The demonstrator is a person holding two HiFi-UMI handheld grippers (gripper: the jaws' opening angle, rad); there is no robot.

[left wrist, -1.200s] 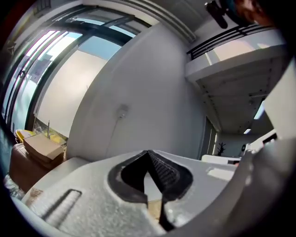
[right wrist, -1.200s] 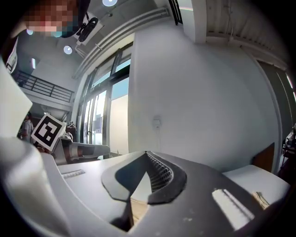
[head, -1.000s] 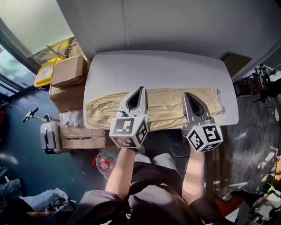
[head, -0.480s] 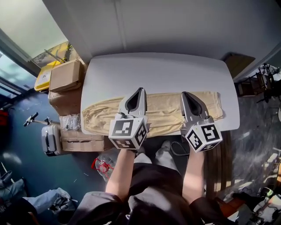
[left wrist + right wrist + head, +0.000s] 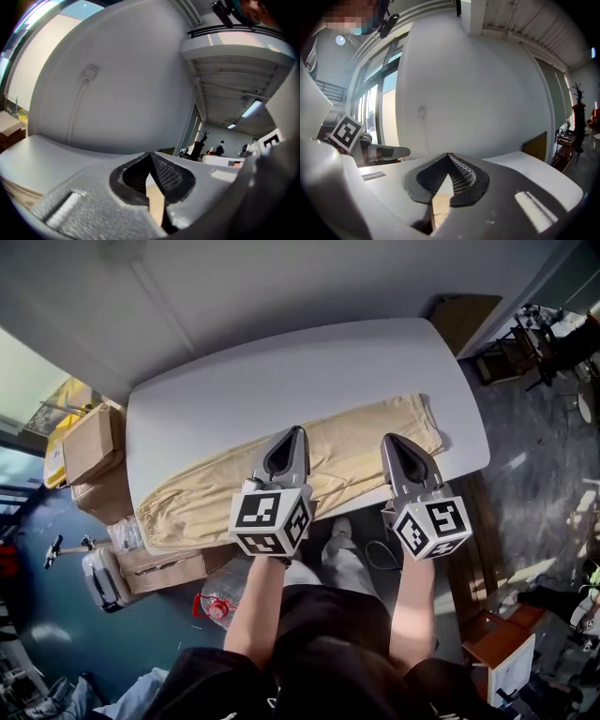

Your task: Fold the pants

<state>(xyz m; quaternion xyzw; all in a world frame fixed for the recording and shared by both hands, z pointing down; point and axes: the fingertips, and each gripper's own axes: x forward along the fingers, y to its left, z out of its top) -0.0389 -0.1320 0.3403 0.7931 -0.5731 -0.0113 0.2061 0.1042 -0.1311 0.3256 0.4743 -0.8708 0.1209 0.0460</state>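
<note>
Cardboard boxes (image 5: 84, 442) stand stacked on the floor off the left end of the counter (image 5: 281, 371).

The pants (image 5: 347, 442), a pale tan pair, lie spread flat and lengthwise along the near edge of the counter. Their left end reaches the near left corner and their right end stops short of the right edge. Which end is the waistband cannot be made out.

The left claw (image 5: 297, 431) hangs over the middle stretch of the pants. Its own view shows the jaw tips met, with nothing pinched between them. Tan cloth shows only through the slit lower down, behind the jaws.

The right claw (image 5: 390, 439) hangs over the right-hand part of the pants, near their near edge. It is likewise closed and empty.

Assessment: the fabric looks light, soft and limp. It should sag and drag rather than hold shape, and may slide on the smooth counter.

Suitable grip points are one doubled edge or seam per claw, well apart along the same long edge or at one end, so that the cloth lifts evenly. Both claws must open first.
</note>
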